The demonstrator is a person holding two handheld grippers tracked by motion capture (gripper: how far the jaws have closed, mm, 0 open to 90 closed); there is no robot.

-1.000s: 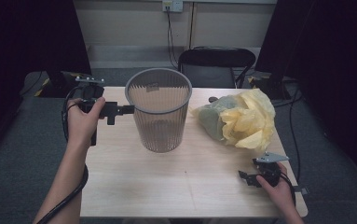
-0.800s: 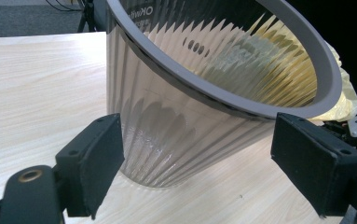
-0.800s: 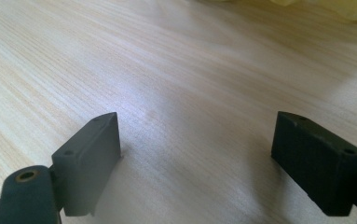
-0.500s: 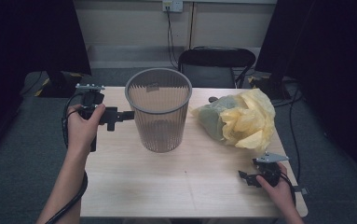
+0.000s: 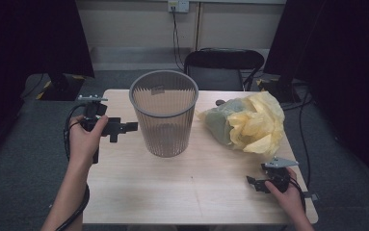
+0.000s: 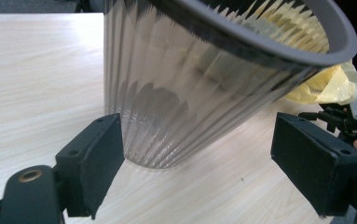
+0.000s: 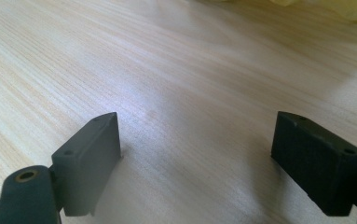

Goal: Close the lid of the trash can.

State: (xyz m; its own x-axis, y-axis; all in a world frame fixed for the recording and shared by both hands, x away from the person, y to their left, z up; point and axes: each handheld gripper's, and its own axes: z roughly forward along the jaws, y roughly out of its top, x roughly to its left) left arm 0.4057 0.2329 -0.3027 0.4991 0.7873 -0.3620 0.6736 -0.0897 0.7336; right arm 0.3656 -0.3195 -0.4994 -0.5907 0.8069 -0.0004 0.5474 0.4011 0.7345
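Left tongs (image 5: 124, 129) drawn back a little from the mesh wastebasket (image 5: 164, 115) compared with a second ago, jaws spread wide and holding nothing, tips now just short of the basket's side rather than close against it. Probably a repositioning before a grip on the wall or rim, or a release just finished; hard to tell which. Right tongs (image 5: 255, 183) resting low at the near right of the tabletop (image 5: 182, 192), unmoved, likewise spread wide with bare wood between the jaws. Basket upright, straight ahead of the left tongs and well apart from the right ones; grey, translucent mesh with vertical ribs, solid rim, tapering toward the base, apparently empty. Crumpled yellow bag (image 5: 249, 122) beyond the right tongs, on the basket's far side from the left ones.
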